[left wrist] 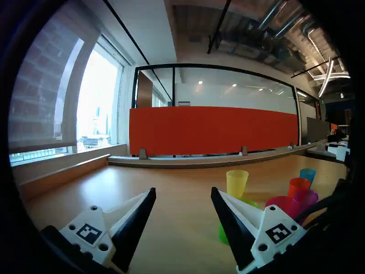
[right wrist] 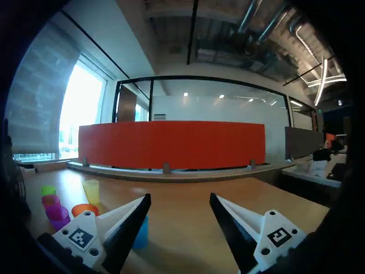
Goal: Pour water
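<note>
Showed a pale wooden table (left wrist: 182,173) across the whole near field of both views. Closed it off at the far edge with a long orange partition (left wrist: 214,130), backed by a glass wall (left wrist: 228,86). Recorded a bright window (left wrist: 98,100) with a lowered blind (left wrist: 41,91) on the left, exposed pipes (left wrist: 278,18) under the ceiling, and a branching strip light (left wrist: 329,75) at far right.

Found the left gripper (left wrist: 183,190) spread wide above the table, its white, black-edged fingers (left wrist: 132,219) well apart with nothing between them. Found the right gripper (right wrist: 180,196) spread just as wide, likewise grasping nothing.

Placed the cups, in the left gripper view, to the right of the gripper:
- yellow cup (left wrist: 237,182), upright, just beyond the right fingertip
- green cup (left wrist: 223,233), nearer, partly hidden behind that finger
- magenta cup (left wrist: 283,204), purple cup (left wrist: 309,198), orange cup (left wrist: 298,186) and blue cup (left wrist: 308,175), clustered farther right

Placed the same cups, in the right gripper view, to the left:
- blue cup (right wrist: 141,233) nearest, partly behind the left finger
- orange cup (right wrist: 84,209) beside it
- purple (right wrist: 58,214), magenta (right wrist: 50,200) and green (right wrist: 48,190) in a row at far left
- yellow (right wrist: 91,191) farther back

Could not tell whether any cup held water.

Noted a square black-and-white marker (left wrist: 89,233) on each finger base.
</note>
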Demonstrator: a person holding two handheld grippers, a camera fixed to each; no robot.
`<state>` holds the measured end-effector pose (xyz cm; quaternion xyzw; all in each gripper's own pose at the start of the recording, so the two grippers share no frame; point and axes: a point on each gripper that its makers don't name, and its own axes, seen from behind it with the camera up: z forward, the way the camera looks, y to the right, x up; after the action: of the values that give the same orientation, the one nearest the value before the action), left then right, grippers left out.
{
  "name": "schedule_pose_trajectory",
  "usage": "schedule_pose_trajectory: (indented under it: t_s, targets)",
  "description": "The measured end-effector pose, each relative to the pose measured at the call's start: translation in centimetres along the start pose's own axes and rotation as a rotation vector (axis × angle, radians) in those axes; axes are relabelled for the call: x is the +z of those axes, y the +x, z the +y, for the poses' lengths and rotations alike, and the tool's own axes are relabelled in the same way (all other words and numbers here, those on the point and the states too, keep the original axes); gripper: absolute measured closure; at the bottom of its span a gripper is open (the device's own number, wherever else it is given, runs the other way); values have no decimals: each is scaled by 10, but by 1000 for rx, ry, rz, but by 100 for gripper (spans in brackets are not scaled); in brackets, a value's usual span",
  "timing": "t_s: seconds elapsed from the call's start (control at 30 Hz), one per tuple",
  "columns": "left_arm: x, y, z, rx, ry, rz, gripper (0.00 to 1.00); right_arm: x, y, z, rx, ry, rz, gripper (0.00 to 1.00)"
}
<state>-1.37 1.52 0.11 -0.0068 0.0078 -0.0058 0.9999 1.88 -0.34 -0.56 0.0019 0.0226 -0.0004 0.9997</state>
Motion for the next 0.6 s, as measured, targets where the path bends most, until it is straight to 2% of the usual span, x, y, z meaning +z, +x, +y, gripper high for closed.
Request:
schedule_pose_trajectory:
  t_s: [0.6]
  targets:
    - [0, 0, 0, 0, 0, 0, 11, 7, -19, 4, -7, -16, -58, 0]
